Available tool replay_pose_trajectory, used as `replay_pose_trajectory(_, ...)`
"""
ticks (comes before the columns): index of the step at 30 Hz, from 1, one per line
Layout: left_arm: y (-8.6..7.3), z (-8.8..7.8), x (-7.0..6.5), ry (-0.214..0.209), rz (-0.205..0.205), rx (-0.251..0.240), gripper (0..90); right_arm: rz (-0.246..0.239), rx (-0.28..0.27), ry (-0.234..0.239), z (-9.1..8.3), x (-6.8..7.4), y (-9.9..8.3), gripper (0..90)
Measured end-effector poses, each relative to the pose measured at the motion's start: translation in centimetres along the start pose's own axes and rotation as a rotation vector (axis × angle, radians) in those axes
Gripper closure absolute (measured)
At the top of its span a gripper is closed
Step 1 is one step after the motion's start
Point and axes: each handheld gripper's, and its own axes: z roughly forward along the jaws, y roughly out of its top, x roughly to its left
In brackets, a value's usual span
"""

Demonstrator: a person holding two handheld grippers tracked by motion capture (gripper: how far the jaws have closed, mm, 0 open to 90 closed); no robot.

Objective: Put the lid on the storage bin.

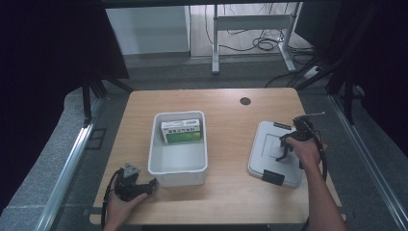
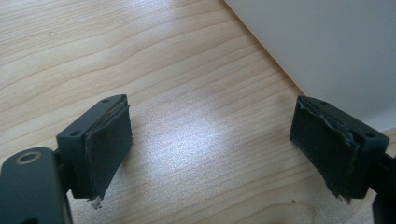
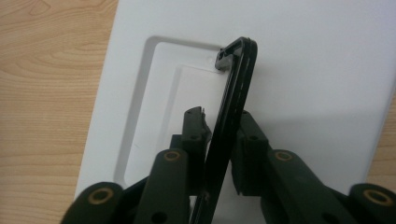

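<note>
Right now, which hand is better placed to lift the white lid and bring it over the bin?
Right. The right gripper is already closed around the lid's black handle, directly above the white lid. The left gripper is open over bare table beside the white bin, holding nothing.

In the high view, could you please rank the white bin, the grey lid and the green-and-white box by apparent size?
1. White bin, largest.
2. Grey lid, slightly smaller in outline.
3. Green-and-white box, clearly smallest; it lies inside the bin.
</note>
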Motion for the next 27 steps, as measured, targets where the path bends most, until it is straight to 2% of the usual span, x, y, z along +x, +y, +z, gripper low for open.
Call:
replay_pose_trajectory(5,0.0,0.0,0.0,0.0,0.0,0.0,12.9,0.065,-0.009,0.032,0.1,-0.3,0.0,81.9)
replay_pose_trajectory(6,0.0,0.0,0.0,0.0,0.0,0.0,12.9,0.09,-0.012,0.043,0.1,-0.3,0.0,82.5)
replay_pose_trajectory(7,0.0,0.0,0.0,0.0,0.0,0.0,12.9,0.09,-0.012,0.043,0.1,-0.3,0.0,82.5)
replay_pose_trajectory(8,0.0,0.0,0.0,-0.001,0.001,0.0,12.9,0.121,-0.018,0.05,0.1,-0.4,0.0,83.8)
replay_pose_trajectory(14,0.0,0.0,0.0,-0.001,0.001,0.0,12.9,0.172,-0.023,0.06,0.1,-0.5,-0.1,84.5)
replay_pose_trajectory(17,0.0,0.0,0.0,-0.001,0.001,0.0,12.9,0.185,-0.022,0.055,0.0,-0.4,-0.1,84.5)
replay_pose_trajectory(25,0.0,0.0,0.0,-0.001,0.001,0.0,12.9,0.177,-0.036,0.054,-1.1,-0.3,0.0,84.6)
replay_pose_trajectory(27,0.0,0.0,0.0,-0.001,0.001,0.0,12.9,0.175,-0.045,0.071,-1.7,-0.2,0.0,84.6)
